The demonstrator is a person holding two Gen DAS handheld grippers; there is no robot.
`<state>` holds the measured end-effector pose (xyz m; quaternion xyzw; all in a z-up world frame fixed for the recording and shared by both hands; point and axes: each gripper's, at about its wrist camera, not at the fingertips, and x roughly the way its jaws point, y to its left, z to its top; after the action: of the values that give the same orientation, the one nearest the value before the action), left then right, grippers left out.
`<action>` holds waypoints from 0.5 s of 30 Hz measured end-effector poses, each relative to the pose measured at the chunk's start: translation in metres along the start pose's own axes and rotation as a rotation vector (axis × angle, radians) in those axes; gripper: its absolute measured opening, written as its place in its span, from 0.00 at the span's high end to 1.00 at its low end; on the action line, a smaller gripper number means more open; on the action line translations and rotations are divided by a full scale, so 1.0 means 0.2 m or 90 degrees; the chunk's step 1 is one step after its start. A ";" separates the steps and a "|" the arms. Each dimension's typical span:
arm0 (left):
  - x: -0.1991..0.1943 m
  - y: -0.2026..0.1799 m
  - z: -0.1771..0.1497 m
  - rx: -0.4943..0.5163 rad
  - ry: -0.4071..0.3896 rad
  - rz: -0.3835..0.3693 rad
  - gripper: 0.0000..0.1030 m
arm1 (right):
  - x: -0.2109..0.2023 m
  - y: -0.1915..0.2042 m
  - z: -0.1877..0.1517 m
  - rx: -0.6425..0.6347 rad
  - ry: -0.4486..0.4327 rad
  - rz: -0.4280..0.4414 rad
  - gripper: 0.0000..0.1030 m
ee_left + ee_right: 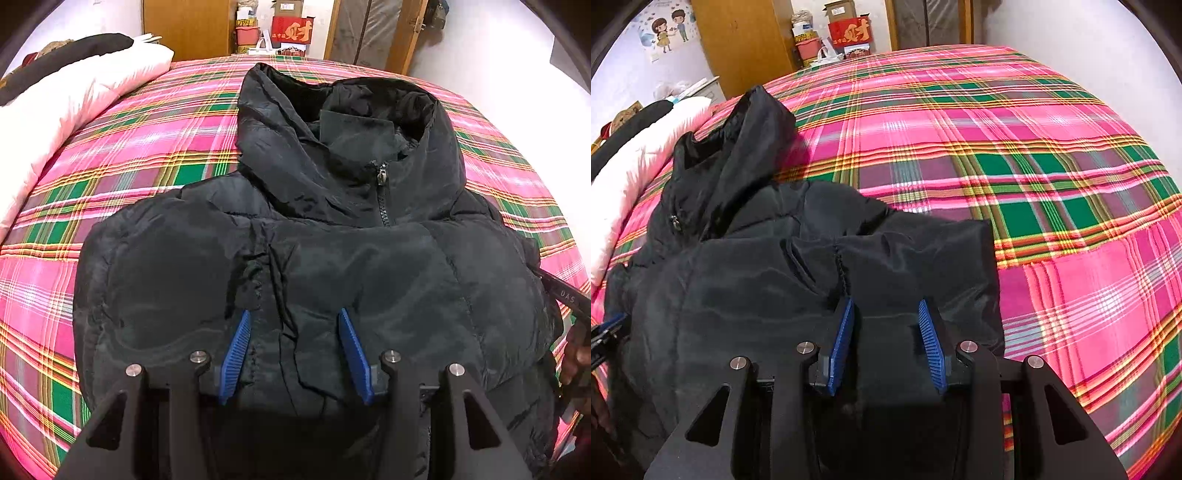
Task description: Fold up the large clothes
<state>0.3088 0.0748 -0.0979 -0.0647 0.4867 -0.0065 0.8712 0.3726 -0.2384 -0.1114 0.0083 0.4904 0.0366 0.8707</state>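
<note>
A black hooded puffer jacket (332, 258) lies on the plaid bed, front up, zipper closed, hood toward the far end, sleeves folded in over the body. It also shows in the right wrist view (757, 288). My left gripper (293, 314) hovers over the jacket's lower middle with its blue pads (236, 350) spread apart and nothing between them. My right gripper (886, 306) is over the jacket's right folded edge, blue pads (932, 347) apart, fabric lying under them. The right gripper's body shows at the left wrist view's right edge (569, 299).
The pink, green and yellow plaid bedspread (1052, 166) covers the bed. A white and black folded quilt (74, 85) lies along the left side. A wooden wardrobe (188, 26), boxes (291, 29) and a door stand beyond the bed's far end.
</note>
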 end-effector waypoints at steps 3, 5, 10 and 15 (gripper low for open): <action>0.02 0.00 -0.01 0.010 -0.005 0.001 0.48 | -0.01 0.00 0.01 -0.006 0.009 -0.001 0.63; 0.01 0.01 -0.01 0.004 -0.006 -0.004 0.48 | -0.05 0.01 0.03 -0.009 0.014 -0.008 0.63; -0.17 -0.01 0.00 0.006 -0.048 0.016 0.51 | -0.33 0.06 -0.01 -0.022 -0.046 0.029 0.63; -0.20 -0.06 -0.07 0.044 -0.037 0.012 0.51 | -0.35 0.16 -0.14 -0.058 -0.034 0.050 0.63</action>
<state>0.2763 0.0643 -0.0693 -0.0303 0.4613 -0.0135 0.8866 0.3110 -0.2119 -0.0653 -0.0108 0.4638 0.0927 0.8810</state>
